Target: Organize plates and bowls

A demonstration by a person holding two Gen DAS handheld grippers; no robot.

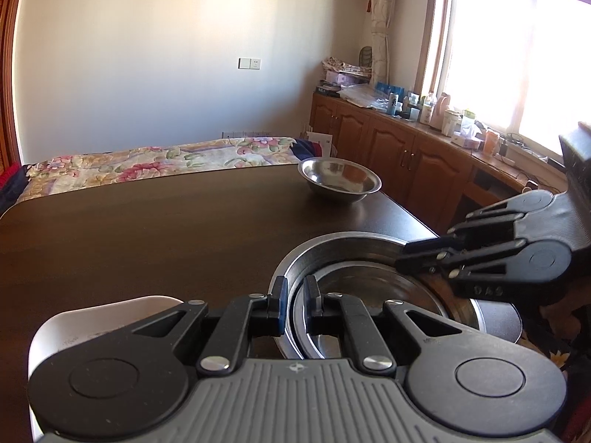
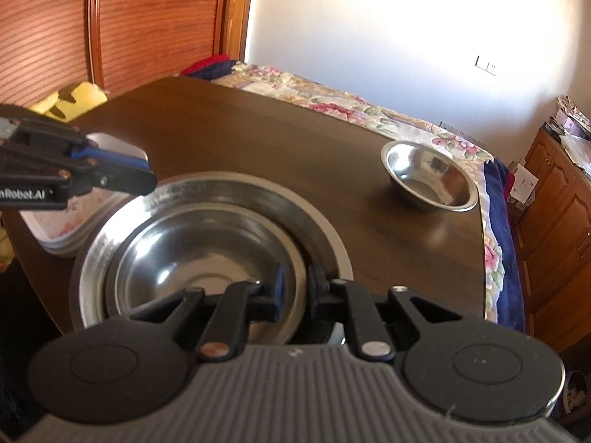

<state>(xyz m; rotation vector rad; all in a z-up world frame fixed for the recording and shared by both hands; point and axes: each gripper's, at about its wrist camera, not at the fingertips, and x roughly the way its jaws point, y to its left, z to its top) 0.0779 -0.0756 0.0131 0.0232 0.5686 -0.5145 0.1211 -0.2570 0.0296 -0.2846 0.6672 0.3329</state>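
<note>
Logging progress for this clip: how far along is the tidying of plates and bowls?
Done: one steel bowl sits nested in the large plate. In hand: left tool grips that plate's rim; right tool straddles the nested bowl's rim, barely parted. Left: the second bowl stands alone at the table's far corner.

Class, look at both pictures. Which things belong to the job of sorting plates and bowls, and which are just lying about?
For the job:
- big steel dish
- steel bowl sitting inside it
- small steel bowl at the table's far side
- white plates

Just lying about:
- flowered bedspread
- bottles and boxes on the cupboard
- yellow thing
</note>
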